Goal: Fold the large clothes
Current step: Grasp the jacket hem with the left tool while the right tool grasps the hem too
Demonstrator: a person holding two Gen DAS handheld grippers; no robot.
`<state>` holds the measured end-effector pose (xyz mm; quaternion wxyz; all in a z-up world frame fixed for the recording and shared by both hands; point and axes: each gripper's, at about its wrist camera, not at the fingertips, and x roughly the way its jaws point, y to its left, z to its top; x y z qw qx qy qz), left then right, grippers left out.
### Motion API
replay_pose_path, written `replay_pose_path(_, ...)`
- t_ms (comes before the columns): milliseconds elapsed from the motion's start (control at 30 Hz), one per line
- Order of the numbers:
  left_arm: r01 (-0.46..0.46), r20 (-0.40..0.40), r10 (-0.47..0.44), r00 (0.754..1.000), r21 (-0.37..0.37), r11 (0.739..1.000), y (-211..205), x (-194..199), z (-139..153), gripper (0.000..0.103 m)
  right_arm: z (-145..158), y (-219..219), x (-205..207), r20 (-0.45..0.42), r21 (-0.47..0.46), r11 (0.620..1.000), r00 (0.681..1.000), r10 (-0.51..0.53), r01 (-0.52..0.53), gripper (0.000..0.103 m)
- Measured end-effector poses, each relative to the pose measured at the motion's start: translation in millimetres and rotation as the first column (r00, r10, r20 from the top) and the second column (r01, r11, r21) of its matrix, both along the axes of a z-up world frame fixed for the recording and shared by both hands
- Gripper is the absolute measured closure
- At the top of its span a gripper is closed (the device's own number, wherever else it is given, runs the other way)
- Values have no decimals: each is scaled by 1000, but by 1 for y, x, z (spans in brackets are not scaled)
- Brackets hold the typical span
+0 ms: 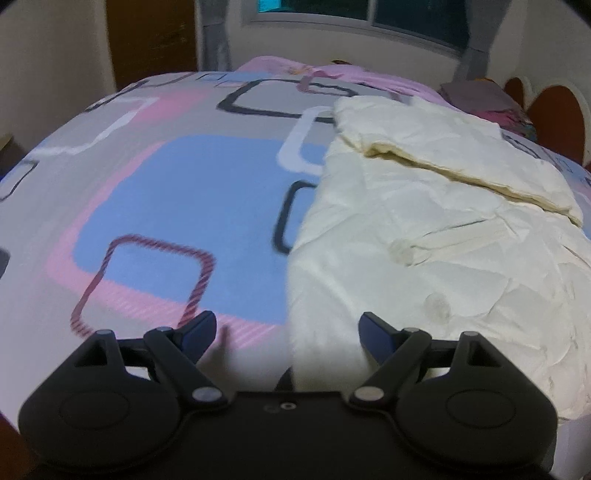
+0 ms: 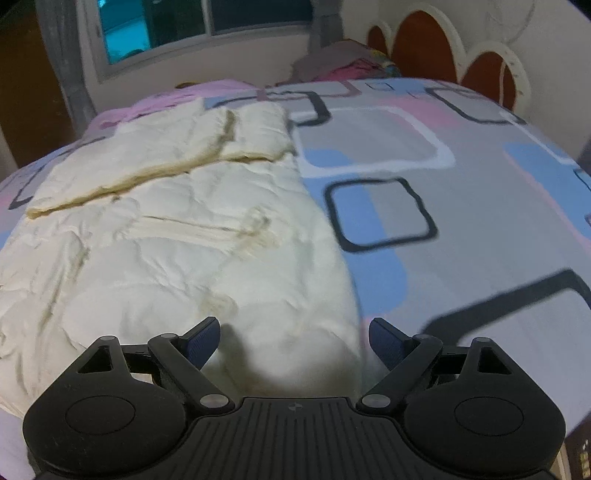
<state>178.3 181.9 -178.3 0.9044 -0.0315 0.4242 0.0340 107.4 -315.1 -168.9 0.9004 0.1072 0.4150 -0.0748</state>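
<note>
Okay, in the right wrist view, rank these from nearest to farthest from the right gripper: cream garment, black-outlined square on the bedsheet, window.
1. Cream quilted garment, directly below the right gripper, stretching left.
2. Black-outlined square on the patterned bedsheet, ahead, slightly right.
3. Window, far wall, upper left.

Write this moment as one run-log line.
left hand-held gripper: open, empty | right hand-held gripper: open, empty | cream garment: on bedspread, partly folded

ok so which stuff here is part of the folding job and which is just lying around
Job:
cream garment
left tongs, open
right tongs, open
bed, the work surface

Lying about:
pink blanket
clothes pile
curtains
</note>
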Motion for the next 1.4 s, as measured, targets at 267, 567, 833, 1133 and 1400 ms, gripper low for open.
replay_pose_path(267, 13, -62, -23, 998, -155, 988, 2, -14, -19, 30, -15, -13, -12, -34, 132, 991, 999, -3, 7, 16)
replay_pose_path(567, 45, -78, -67, 995, -258, 965, -1, -16, -23, 73, -15, -7, -13, -36, 202, 979, 998, 42, -33, 56)
replay_pose_path(833, 63, -97, -93, 991, -275, 959, 0, -10, -22, 89, -9, -9, -8, -43, 268, 963, 998, 41, -28, 81)
replay_pose_path(1133, 99, 21, -98, 995, -321, 942, -5, -9, 7, 96, 21, -5, -7, 24, 260, 964, 998, 51, -56, 83)
replay_pose_path(1400, 148, 133, -109, 985, -335, 931, -15, 20, 41, 97, 51, -3, 17, 100, 272, 959, 994, 51, -77, 83)
